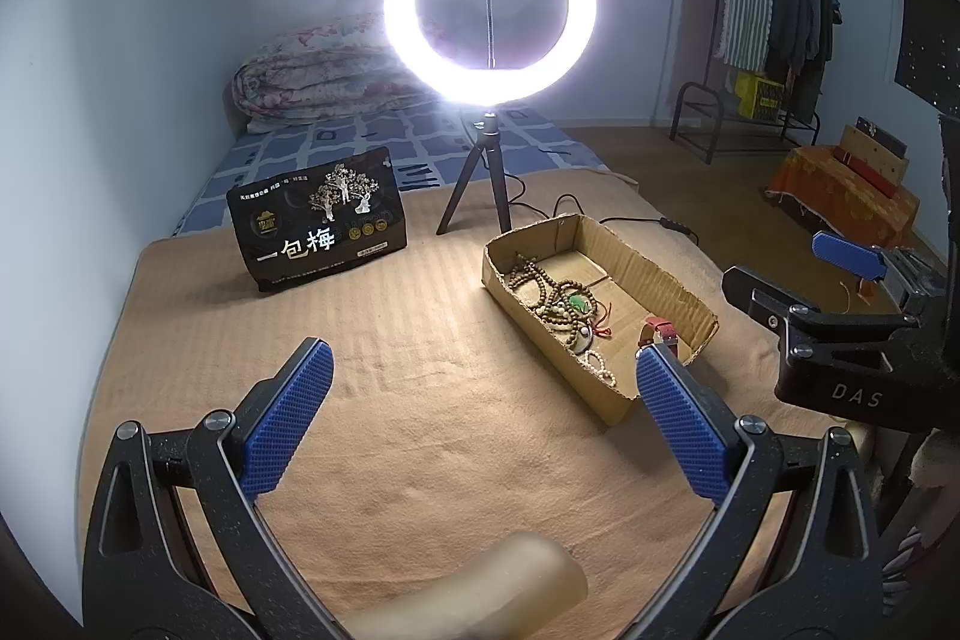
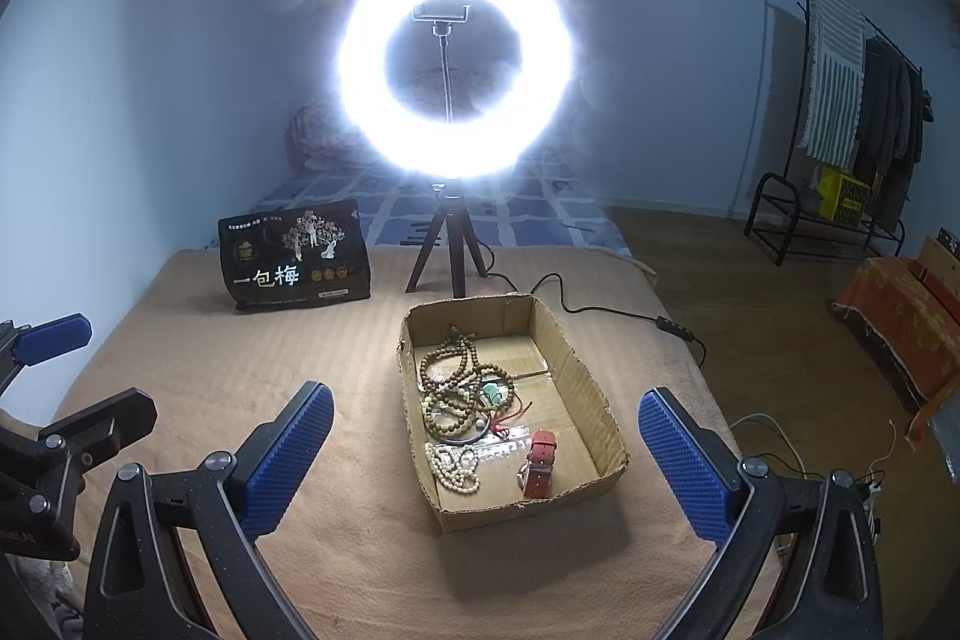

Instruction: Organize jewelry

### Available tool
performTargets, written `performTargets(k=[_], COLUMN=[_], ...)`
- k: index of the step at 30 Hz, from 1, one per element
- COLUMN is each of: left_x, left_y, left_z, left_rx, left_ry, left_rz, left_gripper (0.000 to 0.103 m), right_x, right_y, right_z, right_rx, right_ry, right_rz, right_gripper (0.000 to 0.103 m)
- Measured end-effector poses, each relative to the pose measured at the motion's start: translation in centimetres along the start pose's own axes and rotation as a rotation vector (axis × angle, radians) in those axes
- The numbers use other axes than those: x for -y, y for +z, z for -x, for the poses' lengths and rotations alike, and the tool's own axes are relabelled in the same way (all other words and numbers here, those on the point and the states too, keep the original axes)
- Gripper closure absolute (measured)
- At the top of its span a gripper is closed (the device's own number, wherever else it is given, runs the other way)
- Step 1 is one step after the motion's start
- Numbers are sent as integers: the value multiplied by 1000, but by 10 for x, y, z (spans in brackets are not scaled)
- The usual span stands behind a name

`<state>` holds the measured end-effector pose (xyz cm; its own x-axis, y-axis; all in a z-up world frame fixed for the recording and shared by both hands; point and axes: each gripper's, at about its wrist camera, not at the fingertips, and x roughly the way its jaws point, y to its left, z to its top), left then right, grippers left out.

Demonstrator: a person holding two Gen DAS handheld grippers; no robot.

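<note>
A shallow cardboard box [image 2: 591, 388] sits on the tan blanket [image 2: 336, 358]; it also shows in the left wrist view [image 1: 654, 274]. Inside lie brown wooden bead strands [image 2: 447, 373], a green pendant [image 2: 493, 391], a white bead bracelet [image 2: 456, 466] and a red-strap watch [image 2: 538, 463]. My right gripper [image 2: 486, 436] is open and empty, hovering just in front of the box. My left gripper [image 1: 483, 400] is open and empty, to the left of the box. The right gripper's fingers [image 1: 849, 253] show at the right of the left wrist view.
A lit ring light on a tripod [image 2: 447, 244] stands behind the box, its cable [image 2: 606, 307] trailing right. A black snack bag [image 2: 297, 259] stands at the back left. The blanket's right edge drops to the wood floor [image 2: 720, 268].
</note>
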<state>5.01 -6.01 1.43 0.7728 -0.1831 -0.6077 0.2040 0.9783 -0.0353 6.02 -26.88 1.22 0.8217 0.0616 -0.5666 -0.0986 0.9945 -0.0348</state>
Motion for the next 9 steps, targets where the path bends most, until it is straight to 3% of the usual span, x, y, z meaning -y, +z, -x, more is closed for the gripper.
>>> performTargets(k=[9], left_x=[4], left_y=[2], left_z=[6], left_rx=[39], left_ry=[31], left_rz=[0], left_gripper=[0], right_x=[0], right_y=[-2], right_z=[0], right_rx=[-3], right_ry=[-2], right_rz=[0], right_gripper=[0])
